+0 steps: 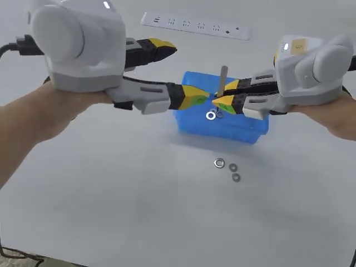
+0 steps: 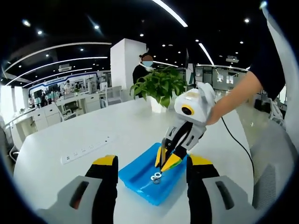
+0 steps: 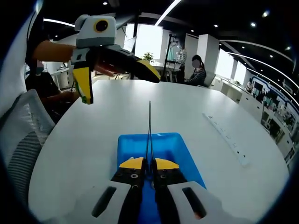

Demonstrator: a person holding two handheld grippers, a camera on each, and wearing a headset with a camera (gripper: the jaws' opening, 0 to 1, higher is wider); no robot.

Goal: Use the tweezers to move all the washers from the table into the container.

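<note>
surface: white table (image 1: 100, 206), three washers (image 1: 219, 163) beside blue container (image 1: 245, 129) | left tongs (image 1: 183, 72) wide | right tongs (image 1: 225, 95) clamp tweezers (image 1: 223, 77) | room: open-plan office (image 2: 56, 93)

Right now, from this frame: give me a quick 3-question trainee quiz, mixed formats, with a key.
1. True or false: the left gripper is shut on the tweezers.
2. How many washers lie on the bare table? A) one B) three C) five
3. Fill in: the right gripper holds the tweezers over the blue ____.

Key: 1 false, its jaws stand wide open. 2 B. 3 container.
</note>
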